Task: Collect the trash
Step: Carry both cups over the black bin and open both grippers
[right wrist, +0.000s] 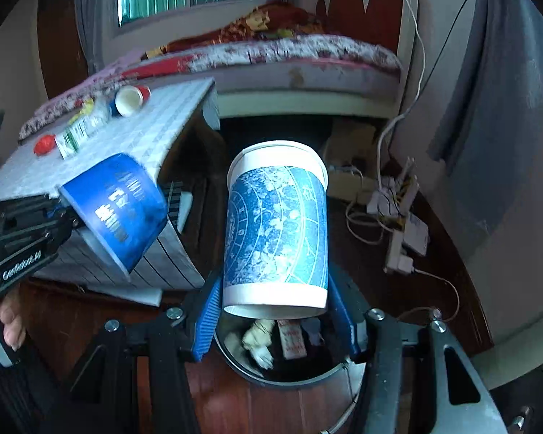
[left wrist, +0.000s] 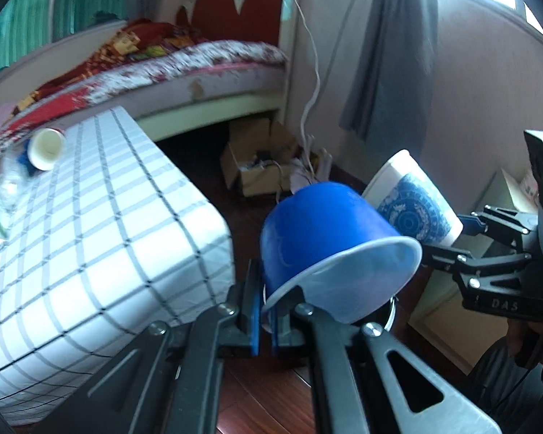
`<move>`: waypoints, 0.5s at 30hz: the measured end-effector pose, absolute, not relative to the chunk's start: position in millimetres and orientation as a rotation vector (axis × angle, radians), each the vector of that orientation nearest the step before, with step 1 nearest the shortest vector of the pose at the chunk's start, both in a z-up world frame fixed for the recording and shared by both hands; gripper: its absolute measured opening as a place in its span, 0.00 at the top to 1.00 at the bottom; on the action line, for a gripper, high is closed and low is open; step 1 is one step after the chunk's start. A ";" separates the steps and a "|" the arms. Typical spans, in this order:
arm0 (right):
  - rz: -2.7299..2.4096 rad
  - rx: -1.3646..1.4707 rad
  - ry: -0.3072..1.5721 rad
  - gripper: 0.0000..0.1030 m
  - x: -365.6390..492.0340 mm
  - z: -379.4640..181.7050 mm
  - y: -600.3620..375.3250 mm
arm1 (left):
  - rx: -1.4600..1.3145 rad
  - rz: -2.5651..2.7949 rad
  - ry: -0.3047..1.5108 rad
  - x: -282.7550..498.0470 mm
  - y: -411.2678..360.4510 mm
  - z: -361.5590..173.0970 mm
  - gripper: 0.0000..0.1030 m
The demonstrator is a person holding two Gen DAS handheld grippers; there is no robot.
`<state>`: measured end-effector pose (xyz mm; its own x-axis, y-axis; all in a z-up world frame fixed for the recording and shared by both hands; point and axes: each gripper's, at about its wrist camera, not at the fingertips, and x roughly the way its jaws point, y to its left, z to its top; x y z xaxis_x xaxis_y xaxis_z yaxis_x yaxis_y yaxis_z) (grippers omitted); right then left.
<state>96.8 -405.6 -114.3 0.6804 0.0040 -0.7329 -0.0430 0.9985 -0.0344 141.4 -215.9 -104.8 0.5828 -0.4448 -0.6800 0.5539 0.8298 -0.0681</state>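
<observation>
Three paper cups show in all: one plain blue cup [left wrist: 329, 238] at centre, one white cup with a blue patterned sleeve [right wrist: 277, 231] at centre, and one red-and-white cup [right wrist: 132, 99] lying on the table at ten o'clock. One checked table [left wrist: 101, 217] stands at nine o'clock, one trash bin [right wrist: 289, 372] at six o'clock, one bed [right wrist: 300, 54] at twelve o'clock, and two grippers.

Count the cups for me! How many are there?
3. The blue cup is held in the left gripper, the patterned cup in the right gripper above the bin, and one white-inside cup lies on the table.
</observation>
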 end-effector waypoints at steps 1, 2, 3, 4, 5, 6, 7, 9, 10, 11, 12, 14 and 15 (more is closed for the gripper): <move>0.026 -0.055 0.834 0.45 96.5 -119.7 -409.0 | 0.163 -0.593 0.759 143.0 -221.2 -109.6 0.96; 0.026 -0.061 0.845 0.45 97.0 -124.4 -412.0 | 0.171 -0.600 0.772 143.9 -227.5 -115.3 0.96; 0.027 -0.064 0.856 0.45 98.8 -128.6 -415.0 | 0.182 -0.609 0.788 145.3 -234.1 -121.5 0.96; 0.030 -0.065 0.865 0.45 99.7 -132.6 -418.2 | 0.191 -0.614 0.798 146.4 -239.7 -127.2 0.96; 0.034 -0.062 0.874 0.45 101.1 -137.2 -421.6 | 0.196 -0.618 0.808 147.7 -242.9 -131.2 0.96; 0.035 -0.062 0.881 0.45 103.4 -140.0 -422.9 | 0.203 -0.621 0.818 148.7 -247.0 -135.6 0.96; 0.036 -0.067 0.891 0.45 105.6 -144.7 -426.2 | 0.209 -0.621 0.825 149.3 -250.4 -139.1 0.96; 0.046 -0.069 0.905 0.45 109.1 -153.2 -431.5 | 0.218 -0.628 0.854 153.3 -258.3 -149.6 0.96; 0.050 -0.072 0.917 0.45 110.7 -158.1 -433.7 | 0.224 -0.632 0.865 154.1 -260.9 -153.9 0.96; 0.054 -0.078 0.931 0.45 112.4 -162.8 -435.1 | 0.231 -0.636 0.877 155.5 -264.6 -158.9 0.96; 0.061 -0.085 0.942 0.45 113.7 -167.1 -436.5 | 0.233 -0.639 0.886 156.6 -267.1 -161.9 0.96; 0.072 -0.088 0.961 0.45 117.6 -173.9 -439.4 | 0.236 -0.648 0.908 158.7 -272.4 -169.6 0.96; 0.082 -0.081 0.972 0.44 118.6 -178.6 -440.6 | 0.240 -0.654 0.925 159.3 -275.9 -173.9 0.95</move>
<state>118.6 -440.6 -178.6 0.5613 0.0327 -0.8270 -0.1056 0.9939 -0.0323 159.3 -275.9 -173.9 0.4269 -0.4182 -0.8018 0.6166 0.7832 -0.0803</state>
